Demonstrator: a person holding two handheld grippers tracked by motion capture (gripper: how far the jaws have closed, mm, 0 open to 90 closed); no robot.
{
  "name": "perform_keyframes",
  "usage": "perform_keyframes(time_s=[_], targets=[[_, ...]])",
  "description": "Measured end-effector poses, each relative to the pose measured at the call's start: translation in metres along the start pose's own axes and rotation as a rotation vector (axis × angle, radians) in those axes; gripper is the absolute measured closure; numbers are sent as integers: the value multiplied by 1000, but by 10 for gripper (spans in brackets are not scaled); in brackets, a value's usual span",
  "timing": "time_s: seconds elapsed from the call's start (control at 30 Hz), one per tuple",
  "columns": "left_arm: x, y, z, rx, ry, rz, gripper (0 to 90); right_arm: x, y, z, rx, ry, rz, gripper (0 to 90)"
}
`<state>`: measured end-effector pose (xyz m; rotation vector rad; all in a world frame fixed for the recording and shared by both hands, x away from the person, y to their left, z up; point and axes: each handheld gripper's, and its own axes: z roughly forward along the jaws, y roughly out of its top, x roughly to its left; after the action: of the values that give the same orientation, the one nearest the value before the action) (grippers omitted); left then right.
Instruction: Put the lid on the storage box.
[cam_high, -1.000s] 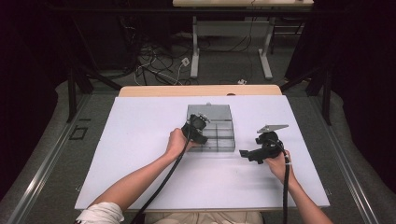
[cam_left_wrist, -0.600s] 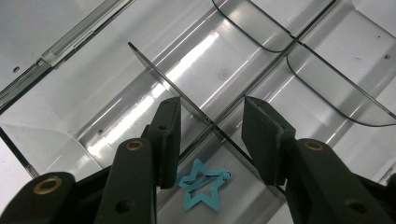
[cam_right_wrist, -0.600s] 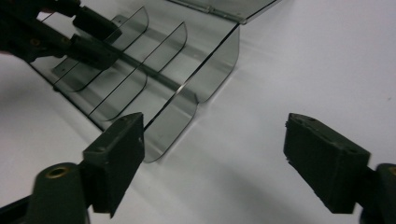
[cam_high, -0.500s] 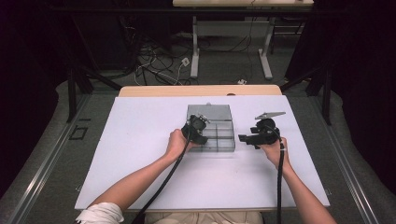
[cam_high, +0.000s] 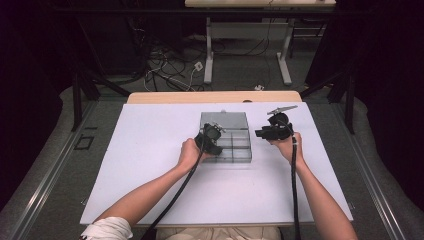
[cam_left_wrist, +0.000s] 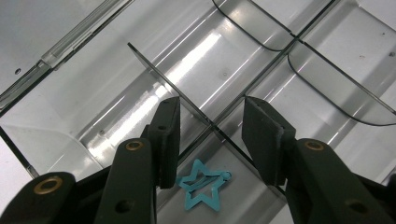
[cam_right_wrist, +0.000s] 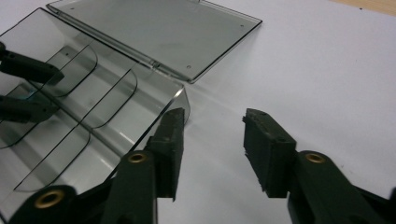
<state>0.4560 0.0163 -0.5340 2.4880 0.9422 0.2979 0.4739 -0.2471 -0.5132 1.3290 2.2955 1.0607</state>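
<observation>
The white tabletop (cam_high: 150, 165) is carrying a clear plastic organiser box (cam_high: 235, 145) slightly right of its centre and nearer its far edge, with the box's lid (cam_right_wrist: 154, 32) lying open flat behind it toward that far edge, probably so the compartments stay reachable from above. The person's 2 forearms are coming in from the near edge, 1 to each side of the box. The left gripper (cam_left_wrist: 212, 135) is reaching into the box at its near left corner, its jaws standing partly apart and straddling a thin divider wall (cam_left_wrist: 187, 100) without visibly pressing on it; this is likely steadying the box or lining up over a compartment. The right gripper (cam_right_wrist: 212, 142) is hovering just beside the box's right wall, over bare tabletop; its jaws have just been closing, yet a gap remains and nothing is between them, so it seems to be preparing to brace or nudge that wall. Smallest of all, a teal star-shaped hair clip (cam_left_wrist: 203, 184) is lying flat on the compartment floor directly beneath the left gripper, untouched
</observation>
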Motion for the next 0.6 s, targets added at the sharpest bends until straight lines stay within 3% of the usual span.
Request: perform_keyframes(time_s=[0.17,0.3,0.5,0.6], targets=[[0,0,0,-3,-1,-3,579,-3,9,11,35,-17,13,803],[0,0,0,-4,0,-2,579,-8,15,20,40,-27,28,898],[0,0,0,-4,-1,-2,579,-14,20,34,63,-38,56,900],[0,0,0,-3,-2,-1,579,-14,23,42,76,-53,41,900]])
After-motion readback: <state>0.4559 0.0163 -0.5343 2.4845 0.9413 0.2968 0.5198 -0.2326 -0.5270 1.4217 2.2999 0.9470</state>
